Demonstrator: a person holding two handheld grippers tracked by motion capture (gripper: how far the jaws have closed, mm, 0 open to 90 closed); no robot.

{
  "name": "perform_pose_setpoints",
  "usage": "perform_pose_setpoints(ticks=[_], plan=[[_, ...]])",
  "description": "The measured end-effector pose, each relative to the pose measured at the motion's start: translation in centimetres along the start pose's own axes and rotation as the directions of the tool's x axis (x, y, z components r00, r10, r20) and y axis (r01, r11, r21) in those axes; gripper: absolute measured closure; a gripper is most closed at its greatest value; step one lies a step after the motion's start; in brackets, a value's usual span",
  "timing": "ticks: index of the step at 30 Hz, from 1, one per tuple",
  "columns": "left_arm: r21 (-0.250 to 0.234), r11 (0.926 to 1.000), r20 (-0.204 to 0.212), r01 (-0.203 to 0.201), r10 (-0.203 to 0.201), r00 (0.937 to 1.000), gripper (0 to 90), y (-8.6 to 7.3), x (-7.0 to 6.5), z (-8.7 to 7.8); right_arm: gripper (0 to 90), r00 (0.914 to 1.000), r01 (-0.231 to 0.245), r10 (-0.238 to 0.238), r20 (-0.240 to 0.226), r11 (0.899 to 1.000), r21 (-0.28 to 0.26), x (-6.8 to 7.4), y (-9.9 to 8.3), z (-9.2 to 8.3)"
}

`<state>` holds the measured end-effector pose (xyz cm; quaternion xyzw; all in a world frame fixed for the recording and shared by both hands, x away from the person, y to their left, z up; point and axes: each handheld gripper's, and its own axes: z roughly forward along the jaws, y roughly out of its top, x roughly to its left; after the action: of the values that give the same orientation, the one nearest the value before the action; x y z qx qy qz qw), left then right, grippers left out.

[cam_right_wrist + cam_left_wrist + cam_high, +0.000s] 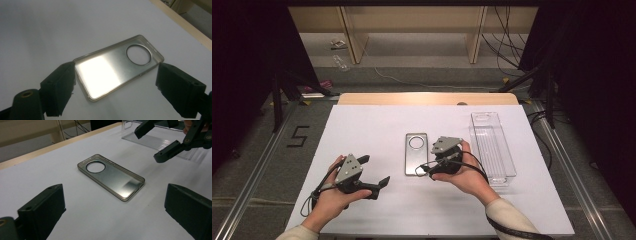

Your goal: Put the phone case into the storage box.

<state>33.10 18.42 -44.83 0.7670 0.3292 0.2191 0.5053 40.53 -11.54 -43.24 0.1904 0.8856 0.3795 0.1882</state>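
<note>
Both the left gripper (373, 172) and the right gripper (115, 82) have jaws spread wide beside the phone case (416, 153) on the white table (362, 130).

Phone case (111, 177) between gaping left tool (116, 213)

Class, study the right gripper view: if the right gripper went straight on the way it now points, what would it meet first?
Probably the phone case: it lies flat on the white table between the open jaws of the right gripper. Height above it is unclear.
</note>
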Motion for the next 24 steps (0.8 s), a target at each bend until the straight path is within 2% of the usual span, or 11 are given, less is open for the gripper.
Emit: perform_pose_setpoints(ticks=[5, 7, 8, 9, 10, 11, 12, 13, 14, 19, 24], plan=[[0.001, 1.0000, 0.005, 0.001, -0.001, 1.0000, 2.8, 0.0, -0.1, 0.1, 21.0, 0.9943, 0.106, -0.104, -0.023, 0.986, 0.125, 0.0, 1.2, 1.3], [0.004, 1.0000, 0.002, 0.000, 0.000, 1.0000, 2.8, 0.0, -0.1, 0.1, 22.3, 0.9906, 0.137, -0.134, -0.029, 0.976, 0.170, 0.1, 1.7, 1.9], [0.008, 1.0000, -0.001, -0.003, 0.003, 1.0000, 3.0, 0.0, 0.0, 0.1, 22.4, 0.9855, 0.169, -0.166, -0.035, 0.965, 0.201, 0.2, 2.1, 2.6], [0.016, 0.9999, -0.008, -0.004, 0.004, 1.0000, 3.0, -0.1, 0.0, 0.1, 22.4, 0.9855, 0.169, -0.166, -0.035, 0.965, 0.201, 0.2, 2.1, 2.6], [0.017, 0.9999, -0.008, -0.004, 0.004, 1.0000, 3.1, -0.1, 0.0, 0.1, 22.7, 0.9798, 0.200, -0.194, -0.046, 0.951, 0.237, 0.4, 2.4, 3.3], [0.018, 0.9998, -0.007, -0.005, 0.005, 1.0000, 3.1, -0.1, 0.0, 0.1, 22.7, 0.9798, 0.200, -0.194, -0.046, 0.951, 0.237, 0.4, 2.4, 3.3], [0.019, 0.9998, -0.010, -0.005, 0.005, 0.9999, 3.2, -0.1, 0.0, 0.1, 23.8, 0.9724, 0.233, -0.223, -0.069, 0.935, 0.269, 0.7, 2.5, 4.1], [0.019, 0.9998, -0.012, -0.003, 0.003, 0.9999, 3.2, -0.1, 0.0, 0.1, 23.8, 0.9724, 0.233, -0.223, -0.069, 0.935, 0.269, 0.7, 2.5, 4.1], [0.020, 0.9998, -0.010, -0.003, 0.003, 0.9999, 3.3, -0.1, 0.0, 0.1, 24.1, 0.9687, 0.248, -0.236, -0.077, 0.926, 0.285, 0.9, 2.6, 4.5], [0.021, 0.9998, -0.010, -0.005, 0.005, 0.9999, 3.3, -0.1, 0.0, 0.1, 25.8, 0.9464, 0.323, -0.294, -0.134, 0.874, 0.364, 1.7, 2.7, 6.2], [0.020, 0.9998, -0.010, -0.006, 0.006, 0.9999, 3.4, -0.1, 0.0, 0.1, 27.4, 0.9319, 0.363, -0.328, -0.155, 0.839, 0.405, 2.2, 2.7, 7.1]])
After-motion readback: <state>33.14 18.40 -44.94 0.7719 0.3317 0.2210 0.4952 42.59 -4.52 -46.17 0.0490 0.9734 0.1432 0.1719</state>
